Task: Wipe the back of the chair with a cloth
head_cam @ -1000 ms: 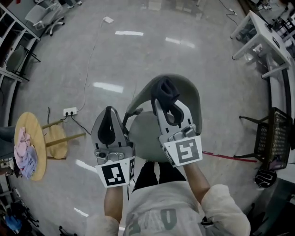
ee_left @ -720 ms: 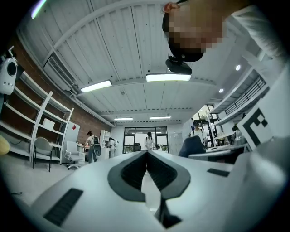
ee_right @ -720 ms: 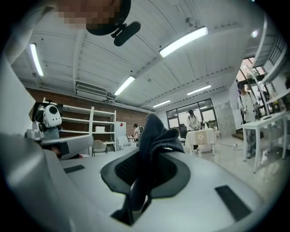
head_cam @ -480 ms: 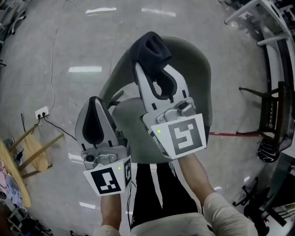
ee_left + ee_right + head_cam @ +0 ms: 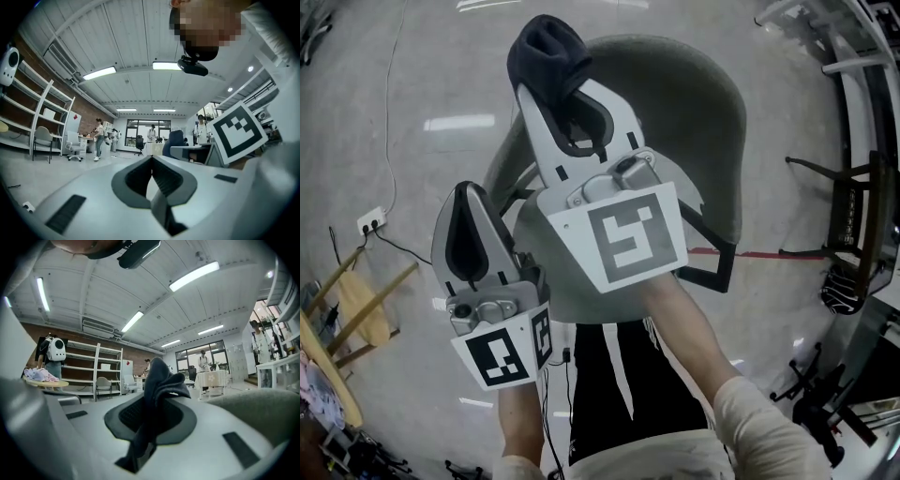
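Dark cloth (image 5: 546, 52) pinched in right gripper (image 5: 551, 92) jaws, grey chair (image 5: 698, 103) back just beyond; left gripper (image 5: 468, 192) jaws pressed together, empty.

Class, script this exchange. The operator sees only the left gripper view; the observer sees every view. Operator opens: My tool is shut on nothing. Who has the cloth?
Observer: The right tool is shut on the dark cloth.
Operator: Where's the chair?
Observer: The grey chair is below both tools. The cloth is over the top rim of its back; I can't tell if they touch.
Operator: And my tool?
Observer: The left tool is by the chair's left side, apart from the cloth.
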The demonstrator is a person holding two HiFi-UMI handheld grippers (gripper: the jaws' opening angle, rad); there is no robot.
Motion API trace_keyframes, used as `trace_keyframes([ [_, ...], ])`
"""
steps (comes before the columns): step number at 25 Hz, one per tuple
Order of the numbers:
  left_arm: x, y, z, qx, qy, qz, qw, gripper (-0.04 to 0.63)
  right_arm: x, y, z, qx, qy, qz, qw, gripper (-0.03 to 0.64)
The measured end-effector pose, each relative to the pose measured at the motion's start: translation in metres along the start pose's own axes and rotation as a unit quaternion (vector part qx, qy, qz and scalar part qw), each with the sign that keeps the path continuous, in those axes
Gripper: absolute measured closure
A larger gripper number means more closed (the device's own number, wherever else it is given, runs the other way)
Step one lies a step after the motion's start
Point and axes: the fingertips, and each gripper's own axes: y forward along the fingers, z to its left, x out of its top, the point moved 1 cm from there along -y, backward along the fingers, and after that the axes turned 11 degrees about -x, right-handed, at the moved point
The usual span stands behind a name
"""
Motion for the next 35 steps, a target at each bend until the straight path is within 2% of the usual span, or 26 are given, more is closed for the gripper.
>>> trace_keyframes([
  [8, -0.013, 0.001, 0.002, -0.002, -0.009, 0.011, 0.9999, 0.578, -0.02, 0.007, -0.014, -0.035, -0.032, 0.027, 0.999, 0.56],
  [14, -0.018, 0.011, -0.014, -0.025, -0.014, 0.017, 0.9994, 0.578, -0.019, -0.003, -0.062, -0.103, -0.027, 0.026, 0.994, 0.56],
  [23, -0.019, 0.026, -0.055, -0.074, -0.021, 0.014, 0.9969, 0.579, -0.002, -0.056, -0.147, -0.221, -0.054, 0.019, 0.974, 0.56],
  [27, -0.013, 0.025, -0.076, -0.102, -0.023, 0.007, 0.9945, 0.579, 0.007, -0.09, -0.162, -0.257, -0.07, 0.016, 0.964, 0.56],
  [32, -0.011, 0.021, -0.071, -0.123, -0.026, 0.001, 0.9921, 0.578, 0.007, -0.113, -0.155, -0.293, -0.078, 0.019, 0.953, 0.56],
  [35, -0.02, 0.027, -0.076, -0.128, -0.029, 0.008, 0.9913, 0.578, -0.003, -0.118, -0.168, -0.307, -0.078, 0.03, 0.948, 0.56],
])
